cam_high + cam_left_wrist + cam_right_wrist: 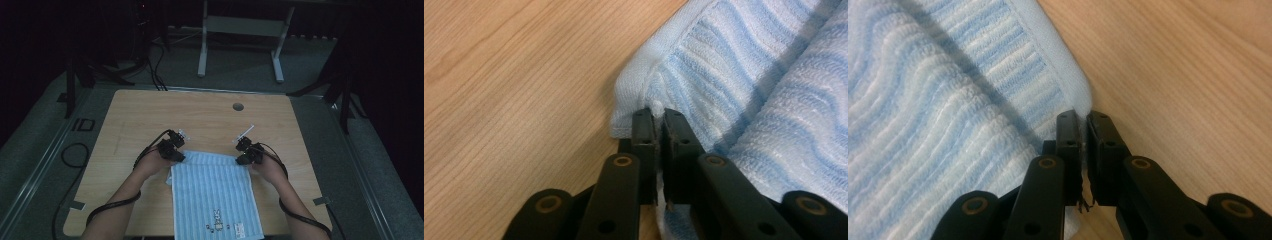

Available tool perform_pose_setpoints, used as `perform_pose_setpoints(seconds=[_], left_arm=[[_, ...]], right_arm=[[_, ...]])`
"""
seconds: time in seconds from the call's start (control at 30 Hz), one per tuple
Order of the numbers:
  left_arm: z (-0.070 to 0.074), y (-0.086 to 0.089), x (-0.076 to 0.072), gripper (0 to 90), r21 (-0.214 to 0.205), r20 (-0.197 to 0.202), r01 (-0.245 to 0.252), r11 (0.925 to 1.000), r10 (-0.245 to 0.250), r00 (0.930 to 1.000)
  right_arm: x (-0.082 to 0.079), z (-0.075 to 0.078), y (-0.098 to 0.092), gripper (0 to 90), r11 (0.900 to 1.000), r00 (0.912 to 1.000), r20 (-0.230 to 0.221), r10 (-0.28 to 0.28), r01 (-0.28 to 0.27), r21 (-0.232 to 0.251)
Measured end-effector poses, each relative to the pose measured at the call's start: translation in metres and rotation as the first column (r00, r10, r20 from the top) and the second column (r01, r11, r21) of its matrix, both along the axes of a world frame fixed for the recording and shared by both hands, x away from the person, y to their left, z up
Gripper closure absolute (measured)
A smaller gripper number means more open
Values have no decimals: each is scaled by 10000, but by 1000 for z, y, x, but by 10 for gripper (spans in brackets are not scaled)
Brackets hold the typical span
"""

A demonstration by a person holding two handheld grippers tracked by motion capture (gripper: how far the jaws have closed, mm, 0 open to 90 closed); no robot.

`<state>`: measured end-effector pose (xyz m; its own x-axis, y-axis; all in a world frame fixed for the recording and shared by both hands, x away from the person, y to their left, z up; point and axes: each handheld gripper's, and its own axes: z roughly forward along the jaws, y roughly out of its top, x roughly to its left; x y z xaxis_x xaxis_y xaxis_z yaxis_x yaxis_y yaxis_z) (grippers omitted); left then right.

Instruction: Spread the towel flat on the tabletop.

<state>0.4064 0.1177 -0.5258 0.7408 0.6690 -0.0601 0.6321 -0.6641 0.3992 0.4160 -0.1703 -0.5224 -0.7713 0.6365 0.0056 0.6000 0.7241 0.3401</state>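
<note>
A light blue striped towel [212, 192] lies flat on the wooden table [150, 115], with a small printed figure near its front edge. My left gripper [176, 156] is at the towel's far left corner, and in the left gripper view [658, 116] its jaws are pressed together on the towel's hem [634, 95]. My right gripper [241, 159] is at the far right corner. In the right gripper view [1082, 118] the jaws pinch the towel's edge [1068, 85], with a frayed thread hanging between them.
A round cable hole [238, 106] sits near the table's far edge. Behind the table stands a grey metal frame [240, 30] on the floor. Black cables [75, 155] trail along the floor at the left. Dark stands flank the table on both sides.
</note>
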Motion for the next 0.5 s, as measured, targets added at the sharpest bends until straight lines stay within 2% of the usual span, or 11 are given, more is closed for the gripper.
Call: perform_pose_setpoints(seconds=[0.07, 0.13, 0.23, 0.3, 0.37, 0.4, 0.43, 0.47, 0.5], left_arm=[[3, 0, -1, 864, -149, -39, 84, 9999, -85, 10000], [8, -1, -3, 866, -370, -41, 231, 9990, -233, 9997], [18, -3, -2, 866, -130, 95, 459, 9989, -457, 9989], [29, -1, 4, 867, -341, 203, 307, 9989, -300, 9993], [49, 3, 13, 866, -729, 641, -74, 9973, 121, 9979], [61, 4, 19, 865, -912, 1038, -293, 9954, 387, 9938], [74, 5, 25, 863, -1145, 1720, -622, 9915, 814, 9817], [87, 7, 31, 842, -1686, 2173, -999, 9806, 1359, 9666], [97, 8, 40, 727, -2126, 2121, -1418, 9668, 1873, 9591]], right_arm=[[-1, 2, -2, 848, 9999, 10000, 4, 59, -59, -86], [-2, 8, -6, 850, 9999, 9999, 94, 83, -84, 82], [-2, 20, -9, 853, 9993, 9996, -53, 294, -293, 238], [4, 34, -11, 854, 9995, 9996, 198, 197, -201, 236], [15, 58, -17, 854, 9984, 9975, 683, -188, 152, 537], [21, 72, -19, 854, 9975, 9945, 974, -395, 335, 628], [28, 86, -21, 853, 9963, 9903, 1271, -560, 470, 724], [36, 99, -22, 851, 9937, 9834, 1606, -838, 706, 867], [44, 112, -24, 818, 9896, 9684, 2197, -1181, 966, 1064]])
